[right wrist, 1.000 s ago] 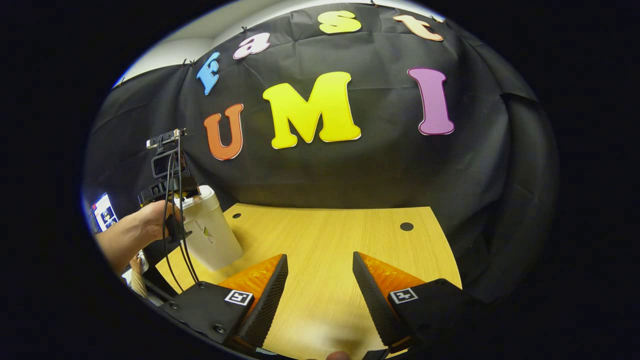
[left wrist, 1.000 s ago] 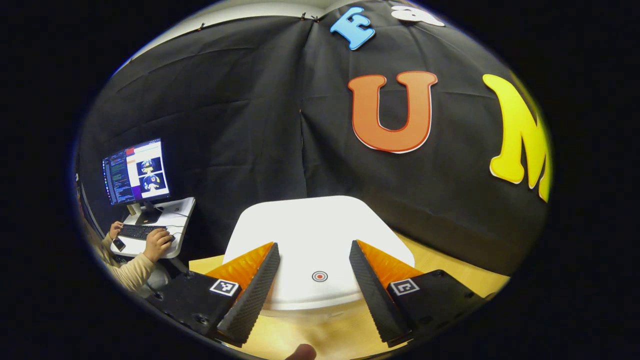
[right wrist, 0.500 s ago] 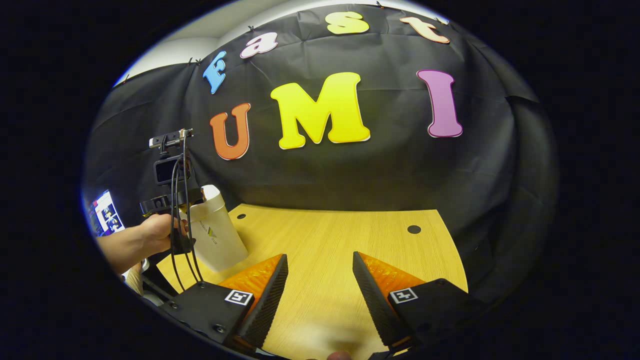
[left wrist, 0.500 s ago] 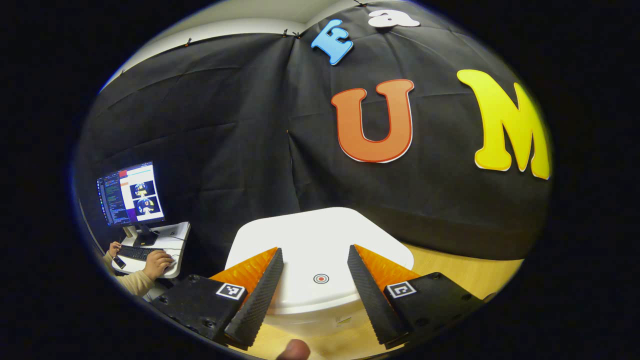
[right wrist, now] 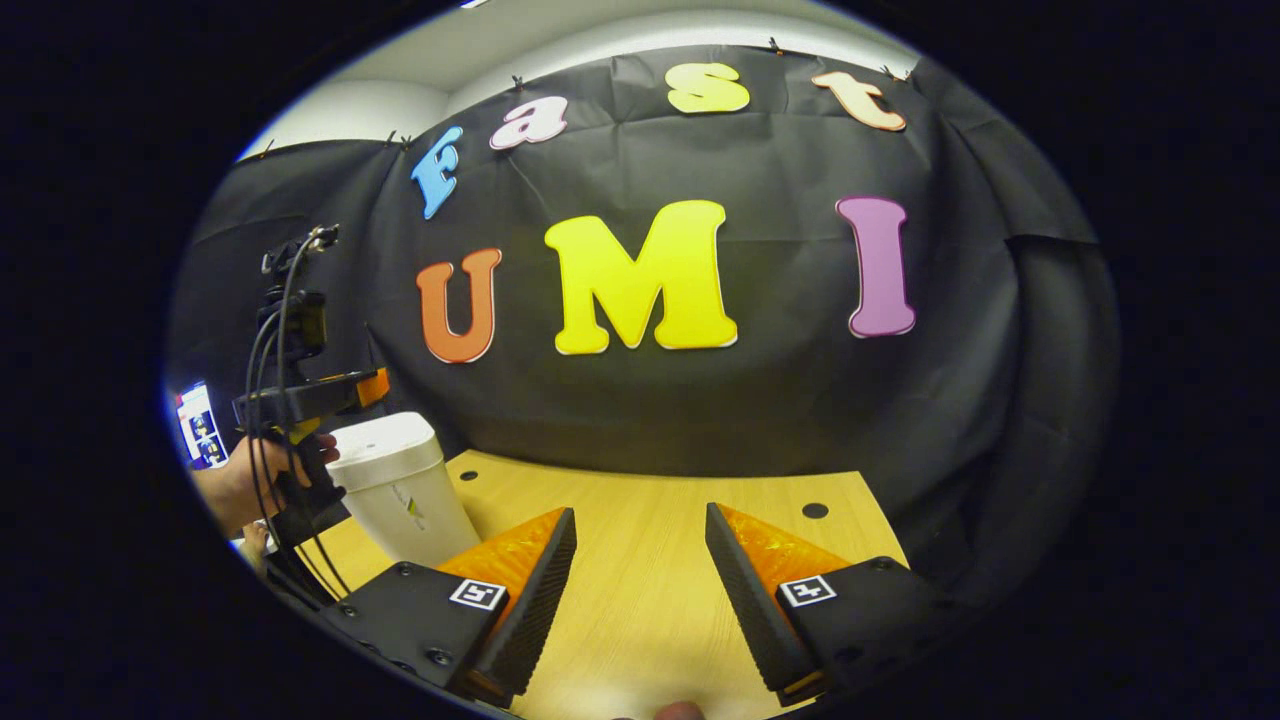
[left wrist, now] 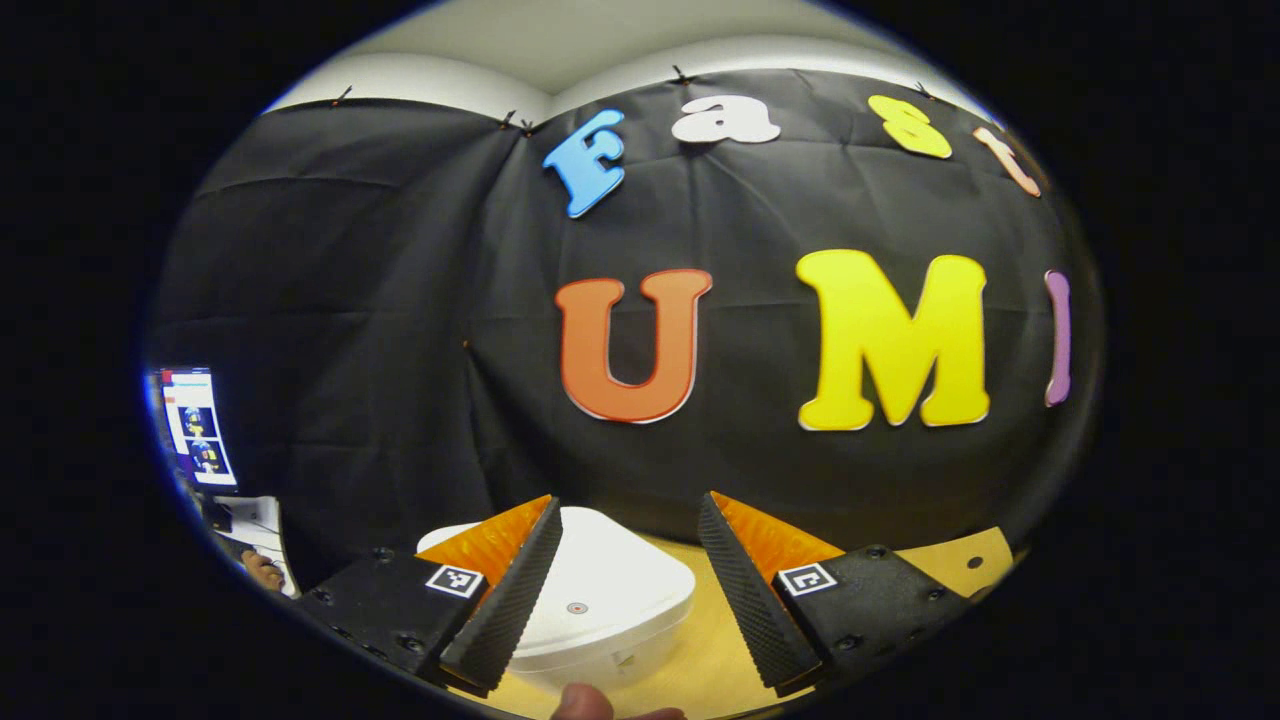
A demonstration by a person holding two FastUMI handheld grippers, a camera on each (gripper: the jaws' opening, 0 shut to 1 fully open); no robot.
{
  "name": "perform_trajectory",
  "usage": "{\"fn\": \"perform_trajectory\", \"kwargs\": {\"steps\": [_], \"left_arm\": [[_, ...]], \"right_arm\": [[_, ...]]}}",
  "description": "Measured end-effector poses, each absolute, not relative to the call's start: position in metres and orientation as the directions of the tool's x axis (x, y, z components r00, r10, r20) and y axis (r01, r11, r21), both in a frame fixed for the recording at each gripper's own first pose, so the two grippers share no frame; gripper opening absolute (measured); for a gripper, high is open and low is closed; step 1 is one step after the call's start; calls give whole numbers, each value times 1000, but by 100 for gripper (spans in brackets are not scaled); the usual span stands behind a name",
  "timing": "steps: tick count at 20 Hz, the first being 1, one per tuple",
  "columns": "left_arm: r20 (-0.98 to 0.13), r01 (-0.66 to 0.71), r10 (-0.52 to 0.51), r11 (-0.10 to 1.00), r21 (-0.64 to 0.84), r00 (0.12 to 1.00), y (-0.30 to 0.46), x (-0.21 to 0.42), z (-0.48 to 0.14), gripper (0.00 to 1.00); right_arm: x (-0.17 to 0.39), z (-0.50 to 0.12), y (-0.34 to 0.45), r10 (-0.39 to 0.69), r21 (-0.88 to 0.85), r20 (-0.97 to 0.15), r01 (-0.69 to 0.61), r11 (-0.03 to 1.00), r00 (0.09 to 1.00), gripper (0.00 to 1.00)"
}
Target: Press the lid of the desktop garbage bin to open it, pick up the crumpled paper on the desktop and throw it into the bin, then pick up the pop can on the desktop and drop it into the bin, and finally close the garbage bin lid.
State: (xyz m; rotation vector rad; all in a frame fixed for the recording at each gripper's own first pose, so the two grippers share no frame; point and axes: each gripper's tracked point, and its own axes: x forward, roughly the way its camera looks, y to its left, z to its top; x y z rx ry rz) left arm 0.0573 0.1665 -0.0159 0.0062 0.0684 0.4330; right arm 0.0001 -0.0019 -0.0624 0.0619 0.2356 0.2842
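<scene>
- Left gripper view, far left edge: a monitor (left wrist: 195, 428) glows, with a small white desk (left wrist: 255, 515) below it.
- Bottom centre: the left claw (left wrist: 625, 580) has its fingers spread wide, nothing between them; it hangs above the white garbage bin (left wrist: 600, 615).
- The bin's lid (left wrist: 610, 580) is closed, so its contents cannot be seen.
- The bin stands on the wooden worktop (left wrist: 960, 560).
- Right gripper view, left side: a hand (right wrist: 235, 485) holds the left claw (right wrist: 325, 390) just over the bin (right wrist: 400, 490), lid (right wrist: 380, 438) down.
- Bottom centre: the right claw (right wrist: 640, 590) is spread open and empty over bare worktop (right wrist: 640, 500).
</scene>
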Motion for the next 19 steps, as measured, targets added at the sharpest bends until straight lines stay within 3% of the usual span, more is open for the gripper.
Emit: {"fn": "perform_trajectory", "kwargs": {"steps": [6,7,8,11,19], "left_arm": [[-70,-228,225,973,-37,972,95,29,10,91],[-62,-199,197,979,-43,979,84,25,11,84],[-56,-173,171,984,-46,984,73,21,10,93],[-39,-100,98,994,-37,994,46,5,3,94],[-5,-44,44,999,-14,999,20,-12,3,96]], "right_arm": [[3,-9,-5,184,12,-50,-184,983,982,84],[1,-2,-4,173,-2,-25,-173,985,985,84],[-2,3,-3,169,-12,-4,-169,986,986,84],[-8,10,4,165,-15,30,-164,986,986,84],[-12,14,2,111,-17,78,-110,994,991,88]]}}
